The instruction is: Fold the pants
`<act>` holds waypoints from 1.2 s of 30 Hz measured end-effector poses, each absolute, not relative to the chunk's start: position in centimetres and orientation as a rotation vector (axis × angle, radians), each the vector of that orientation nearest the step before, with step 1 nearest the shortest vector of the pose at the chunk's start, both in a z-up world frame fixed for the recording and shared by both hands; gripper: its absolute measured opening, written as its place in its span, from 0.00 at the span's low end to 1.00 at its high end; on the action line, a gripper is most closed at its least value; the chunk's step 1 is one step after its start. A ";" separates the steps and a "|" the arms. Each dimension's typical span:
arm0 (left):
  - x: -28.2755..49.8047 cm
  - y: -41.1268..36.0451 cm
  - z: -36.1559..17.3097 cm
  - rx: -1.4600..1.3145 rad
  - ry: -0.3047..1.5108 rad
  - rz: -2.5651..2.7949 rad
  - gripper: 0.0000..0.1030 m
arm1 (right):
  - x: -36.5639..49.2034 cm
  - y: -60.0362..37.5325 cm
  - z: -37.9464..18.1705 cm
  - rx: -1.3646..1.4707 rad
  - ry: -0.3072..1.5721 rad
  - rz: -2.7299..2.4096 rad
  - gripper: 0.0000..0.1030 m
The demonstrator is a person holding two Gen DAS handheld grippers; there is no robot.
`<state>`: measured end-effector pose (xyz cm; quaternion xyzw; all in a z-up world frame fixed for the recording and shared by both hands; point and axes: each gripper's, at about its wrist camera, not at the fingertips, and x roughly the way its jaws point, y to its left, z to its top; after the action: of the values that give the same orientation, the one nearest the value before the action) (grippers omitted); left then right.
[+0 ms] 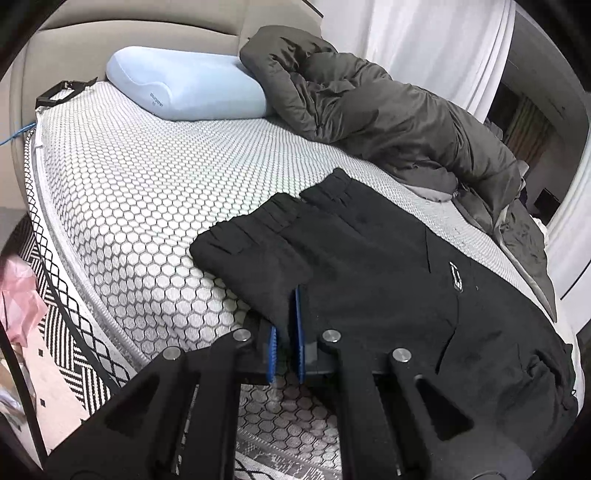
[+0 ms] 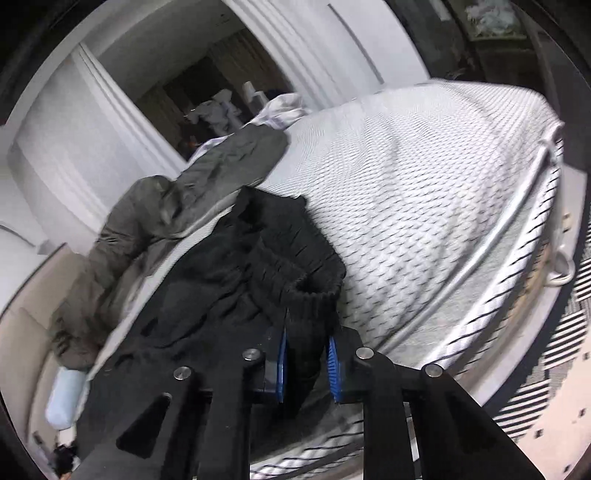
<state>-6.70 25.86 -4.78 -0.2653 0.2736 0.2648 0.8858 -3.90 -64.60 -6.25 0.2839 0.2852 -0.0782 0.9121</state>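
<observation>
Pants [image 1: 369,266], black with ribbed elastic cuffs, lie on a bed [image 1: 155,206] whose mattress cover bears a white and dark honeycomb pattern. In the left wrist view they fill the centre and lower right of the frame, the two cuffed leg ends pointing toward the upper middle, and a small light logo shows on the cloth at the right. The left gripper [image 1: 288,332] sits at the lower centre with its blue pads drawn narrow, pinching a fold of the black fabric at the near edge of the pants.

In the right wrist view the pants [image 2: 229,273] run from the lower left up to the centre of the frame, bunched and rumpled, with one ribbed cuff hanging open just above the fingers. The right gripper [image 2: 306,362] at the lower centre has a thick wad of black cloth between its blue pads, which press on it from both sides.

A pale blue pillow [image 1: 188,88] rests in the upper left of the left wrist view, against a beige headboard [image 1: 122,29]. A dark grey padded jacket [image 1: 373,110] sprawls across the upper right, just beyond the cuffs.
</observation>
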 end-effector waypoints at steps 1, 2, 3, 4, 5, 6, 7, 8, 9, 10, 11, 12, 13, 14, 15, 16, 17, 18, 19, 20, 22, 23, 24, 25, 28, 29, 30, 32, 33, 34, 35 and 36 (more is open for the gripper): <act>-6.8 25.8 -4.9 -0.546 0.577 0.548 0.04 | -3.8 -64.9 -6.7 0.589 0.605 -0.184 0.16; -6.8 25.6 -5.1 -0.530 0.593 0.545 0.04 | -3.7 -65.3 -7.3 0.592 0.633 -0.203 0.16; -6.6 25.4 -5.3 -0.513 0.615 0.545 0.04 | -3.4 -65.2 -7.6 0.577 0.656 -0.215 0.16; -6.5 25.4 -5.6 -0.508 0.634 0.543 0.04 | -3.1 -65.0 -7.7 0.560 0.670 -0.220 0.17; -6.5 25.5 -5.6 -0.511 0.640 0.542 0.04 | -3.1 -64.9 -7.5 0.545 0.664 -0.229 0.20; -6.7 25.5 -5.4 -0.516 0.629 0.539 0.04 | -3.4 -64.8 -7.1 0.545 0.644 -0.230 0.32; -6.9 25.6 -5.2 -0.521 0.617 0.536 0.05 | -3.5 -64.8 -6.7 0.545 0.624 -0.242 0.51; -7.2 25.6 -4.8 -0.528 0.602 0.531 0.14 | -4.3 -64.7 -6.0 0.550 0.574 -0.259 0.57; -7.8 25.6 -4.5 -0.543 0.585 0.512 0.24 | -5.3 -64.6 -5.1 0.552 0.497 -0.250 0.67; -8.3 25.6 -4.4 -0.557 0.574 0.493 0.55 | -6.0 -64.2 -4.1 0.541 0.441 -0.232 0.78; -8.7 25.6 -4.1 -0.572 0.565 0.475 0.83 | -6.4 -63.7 -3.3 0.528 0.415 -0.214 0.82; -9.3 25.4 -3.5 -0.584 0.541 0.452 0.87 | -6.5 -63.0 -2.4 0.508 0.393 -0.172 0.89; -9.7 25.2 -3.0 -0.581 0.521 0.436 0.88 | -5.9 -62.1 -1.5 0.484 0.393 -0.135 0.96; -9.9 24.7 -2.1 -0.564 0.504 0.411 0.91 | -5.5 -61.2 -0.9 0.460 0.404 -0.109 0.98; -9.9 24.1 -1.1 -0.537 0.490 0.382 0.94 | -5.0 -60.4 -0.3 0.429 0.416 -0.084 0.99; -9.9 23.4 -0.2 -0.507 0.473 0.357 0.99 | -4.3 -59.4 0.5 0.392 0.434 -0.059 1.00; -9.9 22.6 0.7 -0.477 0.457 0.334 0.99 | -3.7 -58.6 1.1 0.366 0.452 -0.044 1.00; -9.7 21.9 1.5 -0.451 0.445 0.316 0.99 | -2.7 -57.8 1.7 0.335 0.479 -0.021 1.00; -9.4 21.0 2.4 -0.419 0.431 0.287 0.99 | -2.0 -57.3 2.2 0.317 0.500 0.003 1.00; -8.8 20.2 3.0 -0.392 0.421 0.259 0.99 | -1.0 -56.7 2.6 0.296 0.524 0.024 1.00; -6.6 18.6 4.1 -0.355 0.413 0.231 0.99 | 1.5 -56.0 3.2 0.262 0.567 0.045 1.00; -5.5 18.0 4.4 -0.349 0.418 0.213 0.99 | 3.0 -55.8 3.2 0.249 0.596 0.060 1.00; -4.1 17.3 4.6 -0.346 0.433 0.190 0.99 | 4.2 -55.8 3.2 0.243 0.619 0.069 1.00; -2.6 16.5 4.7 -0.343 0.446 0.166 0.99 | 5.8 -55.9 3.0 0.238 0.638 0.074 1.00; 2.2 14.2 4.5 -0.317 0.484 0.095 0.99 | 10.6 -56.9 2.5 0.236 0.682 0.072 1.00; 4.1 13.6 4.3 -0.311 0.501 0.066 0.99 | 12.6 -57.4 2.0 0.246 0.699 0.070 1.00; 5.9 13.1 4.0 -0.309 0.521 0.023 0.99 | 14.4 -58.0 1.7 0.264 0.718 0.073 1.00; 8.8 12.6 3.1 -0.332 0.547 -0.051 0.99 | 17.9 -59.2 1.1 0.304 0.753 0.082 1.00; 9.9 12.6 2.7 -0.344 0.558 -0.064 0.99 | 20.0 -59.8 0.6 0.318 0.779 0.081 1.00; 11.1 12.8 2.1 -0.357 0.570 -0.068 0.99 | 21.8 -60.2 0.1 0.321 0.801 0.075 1.00; 12.2 13.2 1.6 -0.369 0.581 -0.060 0.99 | 23.6 -60.5 -0.4 0.314 0.819 0.069 1.00; 13.3 13.6 1.0 -0.380 0.596 -0.041 0.99 | 25.0 -60.9 -0.8 0.309 0.834 0.065 0.99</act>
<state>13.28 13.64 1.02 -0.1862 0.2919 -0.0199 0.9379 25.03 -60.90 -0.83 0.1493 0.4035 0.0317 0.9022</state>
